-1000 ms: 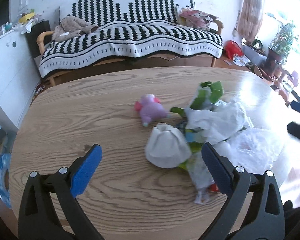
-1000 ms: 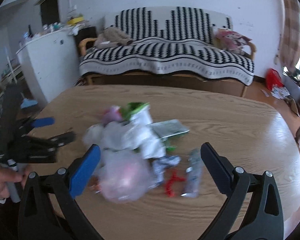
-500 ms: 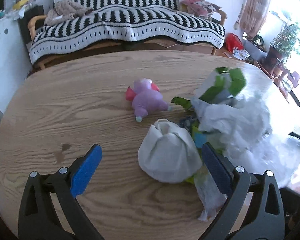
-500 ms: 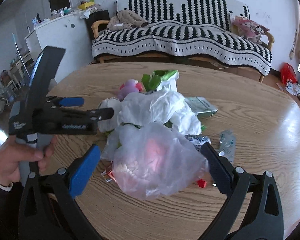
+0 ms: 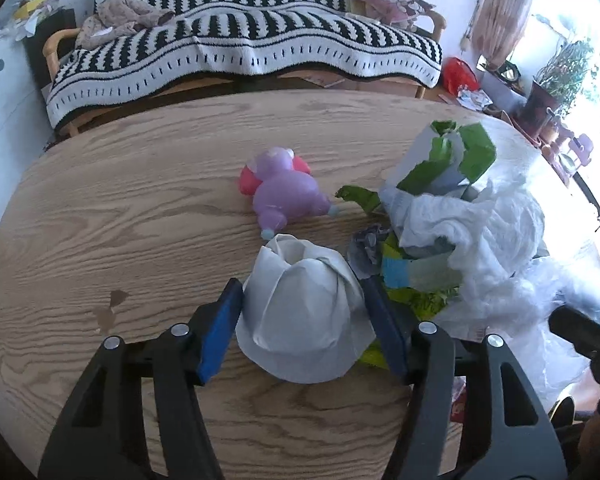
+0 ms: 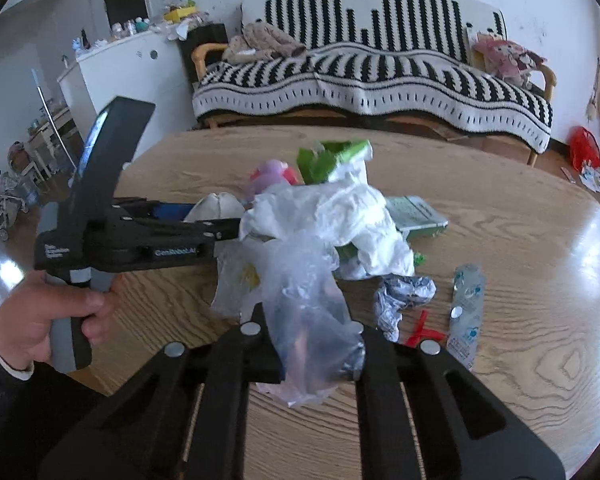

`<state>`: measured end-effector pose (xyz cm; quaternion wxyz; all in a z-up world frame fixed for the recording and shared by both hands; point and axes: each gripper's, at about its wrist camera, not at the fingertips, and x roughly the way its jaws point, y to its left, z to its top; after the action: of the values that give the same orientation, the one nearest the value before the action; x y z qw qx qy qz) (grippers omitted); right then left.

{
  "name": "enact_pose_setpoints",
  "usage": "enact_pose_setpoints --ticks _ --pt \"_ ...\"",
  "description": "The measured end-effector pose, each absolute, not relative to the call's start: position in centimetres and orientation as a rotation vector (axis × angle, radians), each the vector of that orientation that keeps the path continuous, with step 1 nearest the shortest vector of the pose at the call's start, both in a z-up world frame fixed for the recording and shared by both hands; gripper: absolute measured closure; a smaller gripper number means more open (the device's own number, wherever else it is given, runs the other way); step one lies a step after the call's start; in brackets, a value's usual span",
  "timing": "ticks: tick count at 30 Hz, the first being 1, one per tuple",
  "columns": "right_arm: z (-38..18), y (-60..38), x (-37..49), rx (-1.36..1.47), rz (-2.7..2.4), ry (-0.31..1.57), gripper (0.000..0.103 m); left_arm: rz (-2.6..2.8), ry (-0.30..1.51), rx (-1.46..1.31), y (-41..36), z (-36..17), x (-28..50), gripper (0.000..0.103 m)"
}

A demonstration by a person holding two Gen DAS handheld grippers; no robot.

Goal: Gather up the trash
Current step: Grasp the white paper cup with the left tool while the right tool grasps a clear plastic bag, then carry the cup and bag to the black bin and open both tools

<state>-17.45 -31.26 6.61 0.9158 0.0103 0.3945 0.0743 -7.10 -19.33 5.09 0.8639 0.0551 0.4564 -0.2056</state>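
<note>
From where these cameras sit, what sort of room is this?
Most likely a lived-in home living room: a sofa under a striped blanket, a stuffed toy on it, and a wooden table.

A toy (image 5: 284,192) lies on the table (image 5: 100,220), left of the trash pile (image 5: 460,232).

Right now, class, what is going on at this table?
A person is clearing rubbish off a wooden table with a gripper in each hand. The left gripper has its fingers against both sides of a white paper wad. The right gripper is shut on a clear plastic bag. A purple toy, wrappers and a flattened bottle lie on the table.
</note>
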Motion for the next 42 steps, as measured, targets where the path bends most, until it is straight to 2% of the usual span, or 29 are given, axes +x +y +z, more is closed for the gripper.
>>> enact_pose_setpoints --ticks 9,16,20,26,33,38,42 --pt "9.7 -31.3 -19.2 0.048 0.186 0.759 0.093 -0.419 0.902 0.075 -17.5 8.1 -8.4 0.042" --pt "14.8 -35.3 -24.4 0.097 0.097 0.663 0.093 -0.449 0.836 0.077 -17.7 12.2 -10.8 0.042" --pt "17.6 -40.5 -31.0 0.127 -0.038 0.608 0.093 -0.557 0.797 0.112 -21.8 14.9 -14.6 0.042" --pt "19.0 -50.5 -46.5 0.187 -0.362 0.597 0.093 -0.86 0.747 0.228 -35.0 17.5 -24.9 0.042" --pt "14.3 -58.4 -65.9 0.334 -0.727 0.658 0.093 -1.268 0.773 0.369 -52.4 14.9 -41.9 0.042" --pt "7.8 -60.9 -75.5 0.46 -0.871 0.724 0.093 -1.447 0.907 0.49 -61.0 8.0 -53.5 0.042" --pt "1.6 -61.8 -79.8 0.562 -0.926 0.798 0.093 -1.498 0.967 0.614 -64.2 2.1 -59.5 0.042"
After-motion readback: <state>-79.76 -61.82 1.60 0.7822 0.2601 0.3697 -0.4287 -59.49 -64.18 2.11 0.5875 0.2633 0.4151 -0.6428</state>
